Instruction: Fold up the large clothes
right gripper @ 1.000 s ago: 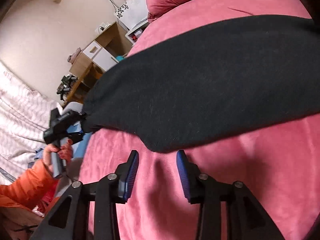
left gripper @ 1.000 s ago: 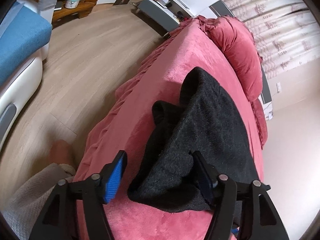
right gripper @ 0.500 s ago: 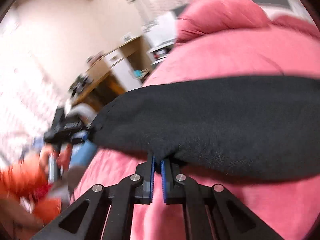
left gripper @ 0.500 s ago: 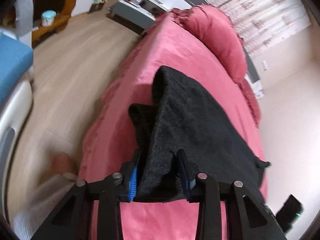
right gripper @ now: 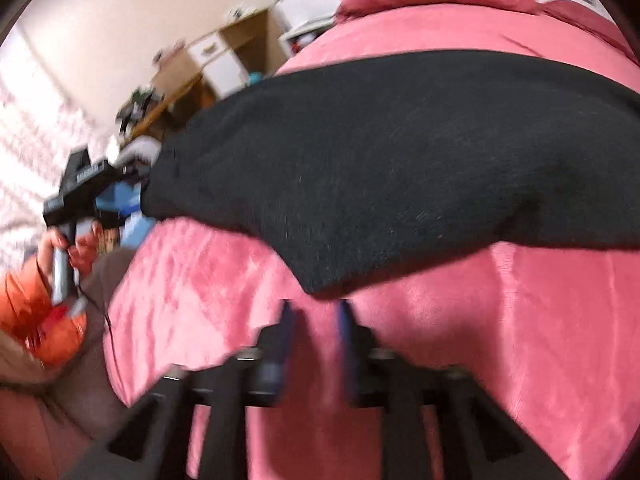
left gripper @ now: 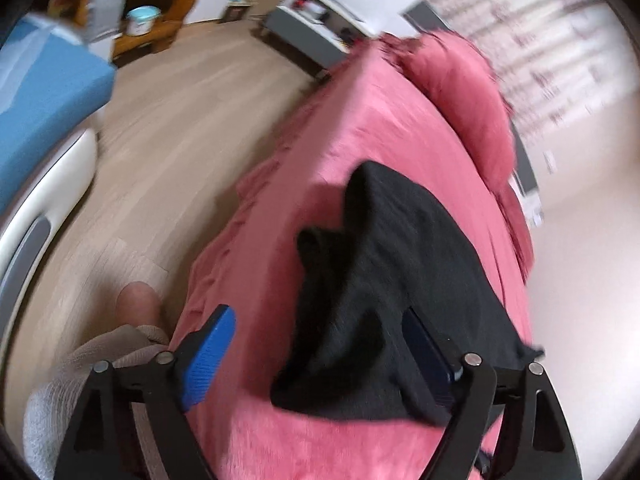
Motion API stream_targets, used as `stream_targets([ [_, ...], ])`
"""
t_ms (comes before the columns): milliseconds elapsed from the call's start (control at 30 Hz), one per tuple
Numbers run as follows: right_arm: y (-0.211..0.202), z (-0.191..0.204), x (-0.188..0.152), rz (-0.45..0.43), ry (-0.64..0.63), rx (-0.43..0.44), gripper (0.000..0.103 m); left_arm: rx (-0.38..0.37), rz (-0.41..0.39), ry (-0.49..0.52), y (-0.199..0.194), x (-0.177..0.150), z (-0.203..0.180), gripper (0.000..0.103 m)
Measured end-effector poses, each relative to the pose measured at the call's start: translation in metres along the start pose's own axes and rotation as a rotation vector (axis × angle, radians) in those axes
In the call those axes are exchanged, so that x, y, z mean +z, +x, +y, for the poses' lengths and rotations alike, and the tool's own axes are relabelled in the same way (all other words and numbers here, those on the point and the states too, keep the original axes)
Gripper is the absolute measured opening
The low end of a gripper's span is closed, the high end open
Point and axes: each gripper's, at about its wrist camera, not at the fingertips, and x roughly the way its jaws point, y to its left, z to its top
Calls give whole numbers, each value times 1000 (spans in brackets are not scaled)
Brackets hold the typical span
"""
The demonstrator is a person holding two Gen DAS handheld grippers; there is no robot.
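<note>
A black garment lies folded on the pink bed. My left gripper is open, its blue pads wide apart around the garment's near corner, which drapes against the right finger. In the right wrist view the garment lies across the bed. My right gripper is open a little and empty, just below the garment's near edge. The left gripper shows there at the garment's far left corner, held by a hand.
A pink pillow lies at the head of the bed. Wooden floor runs left of the bed, with a blue and white seat. A wooden desk stands by the far wall. The person's knee is at the bed's edge.
Both grippers had shut on the garment's near edge half a second ago. Now both have opened and let go, and the garment lies on the bed.
</note>
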Motion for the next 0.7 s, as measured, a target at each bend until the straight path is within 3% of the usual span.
stream_targets([
  [133, 11, 1, 9, -58, 69, -2, 37, 25, 128, -24, 42, -2, -8, 82],
  [200, 22, -2, 19, -41, 103, -7, 37, 42, 93, -4, 45, -3, -17, 68],
  [267, 37, 6, 25, -38, 125, -7, 18, 54, 75, 37, 40, -3, -26, 49],
  [333, 38, 11, 32, -32, 102, -10, 12, 67, 61, 99, 28, -3, -35, 39],
  [367, 32, 16, 35, -33, 68, -3, 11, 54, 56, 110, 21, -2, -36, 24],
  [433, 15, 29, 41, -47, 8, 34, 11, -7, 64, 102, 4, 2, -30, 23],
  [567, -30, 51, 49, -79, -72, 156, 5, 18, 57, 154, -25, 6, -25, 21],
  [633, -43, 78, 45, -64, -169, 295, 0, 42, 59, 171, -27, 3, -21, 15],
  [667, -43, 98, 40, -63, -244, 306, 0, 79, 55, 199, -25, -2, -17, 14],
  [700, -35, 117, 34, -47, -326, 240, 0, 102, 52, 211, -23, -4, -16, 14],
])
